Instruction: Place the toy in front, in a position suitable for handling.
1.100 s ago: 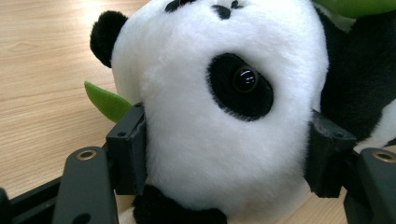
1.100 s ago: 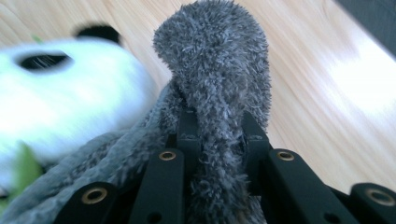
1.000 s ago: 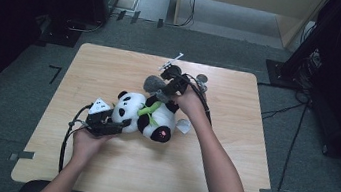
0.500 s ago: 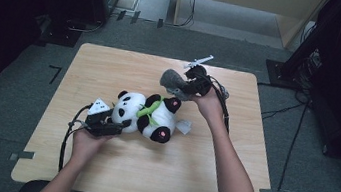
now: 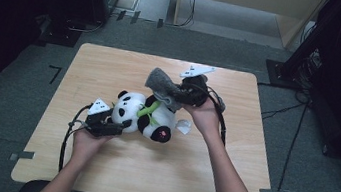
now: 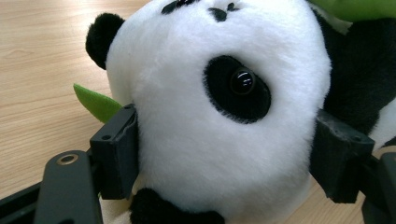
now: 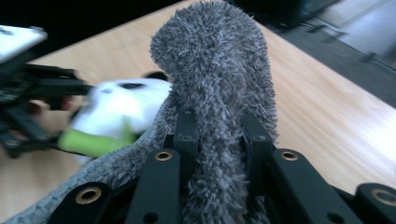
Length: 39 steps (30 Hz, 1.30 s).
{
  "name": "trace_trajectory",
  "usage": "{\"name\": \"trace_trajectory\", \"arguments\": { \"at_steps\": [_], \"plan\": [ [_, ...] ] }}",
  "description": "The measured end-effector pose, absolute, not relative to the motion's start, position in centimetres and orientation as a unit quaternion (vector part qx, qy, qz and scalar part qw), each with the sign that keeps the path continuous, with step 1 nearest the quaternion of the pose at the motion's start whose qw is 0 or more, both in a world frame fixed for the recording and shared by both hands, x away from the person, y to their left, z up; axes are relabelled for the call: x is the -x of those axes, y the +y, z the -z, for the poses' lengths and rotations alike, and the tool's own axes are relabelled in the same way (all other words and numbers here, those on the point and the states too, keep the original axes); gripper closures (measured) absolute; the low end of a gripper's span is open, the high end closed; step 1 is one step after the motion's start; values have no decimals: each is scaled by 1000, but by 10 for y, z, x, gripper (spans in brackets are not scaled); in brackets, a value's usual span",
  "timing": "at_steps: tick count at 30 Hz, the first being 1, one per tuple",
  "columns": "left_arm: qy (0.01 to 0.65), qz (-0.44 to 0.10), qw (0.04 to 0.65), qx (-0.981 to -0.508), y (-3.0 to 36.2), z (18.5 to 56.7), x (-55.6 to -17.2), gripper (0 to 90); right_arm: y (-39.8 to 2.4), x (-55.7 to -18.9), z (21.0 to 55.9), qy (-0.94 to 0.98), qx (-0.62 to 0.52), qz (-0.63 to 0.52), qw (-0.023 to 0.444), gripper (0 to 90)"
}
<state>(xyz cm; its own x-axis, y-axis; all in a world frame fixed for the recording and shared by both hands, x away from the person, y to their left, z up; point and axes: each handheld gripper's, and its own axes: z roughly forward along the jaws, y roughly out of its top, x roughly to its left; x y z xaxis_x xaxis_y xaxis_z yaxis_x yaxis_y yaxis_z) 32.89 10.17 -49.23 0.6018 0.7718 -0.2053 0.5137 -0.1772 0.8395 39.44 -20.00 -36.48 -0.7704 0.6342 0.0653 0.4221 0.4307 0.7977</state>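
Observation:
A black-and-white plush panda (image 5: 147,118) with a green leaf (image 6: 95,102) lies on its side in the middle of the wooden table (image 5: 112,67). My left gripper (image 5: 121,125) has the panda's head (image 6: 210,116) between its jaws. Both pads touch the fur, though the jaws have just been opening. My right gripper (image 5: 178,94) is shut on a grey fuzzy cloth (image 5: 160,82) and holds it in the air above and behind the panda. In the right gripper view the cloth (image 7: 215,60) rises between the jaws, with the panda (image 7: 126,102) blurred behind it.
A small white tag (image 5: 183,126) lies on the table by the panda's feet. Cables trail from both grippers across the tabletop. Dark equipment and stands surround the table on the grey floor.
My right gripper has carried the grey cloth up and to the right, away from the panda's body. The left hand and the panda have stayed where they were.

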Motion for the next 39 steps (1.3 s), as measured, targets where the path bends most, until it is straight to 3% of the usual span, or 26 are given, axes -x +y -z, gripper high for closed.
{"name": "trace_trajectory", "arguments": {
  "at_steps": [10,13,14,22,34,39],
  "plan": [
    [419,-138,478,-759,102,492,-327,235,-119,-395,381,867,-246,-422,95,697],
    [418,-139,477,-760,102,491,-327,237,-102,-403,394,879,-239,-402,88,514],
    [419,-140,476,-760,101,491,-327,237,-98,-404,397,883,-236,-396,91,489],
    [432,-136,473,-756,101,491,-328,260,-98,-406,405,875,-267,-399,67,693],
    [440,-129,474,-752,101,491,-329,269,-147,-390,404,860,-278,-409,122,719],
    [440,-129,475,-751,101,492,-329,268,-167,-383,401,854,-289,-414,125,738]
  ]
}}
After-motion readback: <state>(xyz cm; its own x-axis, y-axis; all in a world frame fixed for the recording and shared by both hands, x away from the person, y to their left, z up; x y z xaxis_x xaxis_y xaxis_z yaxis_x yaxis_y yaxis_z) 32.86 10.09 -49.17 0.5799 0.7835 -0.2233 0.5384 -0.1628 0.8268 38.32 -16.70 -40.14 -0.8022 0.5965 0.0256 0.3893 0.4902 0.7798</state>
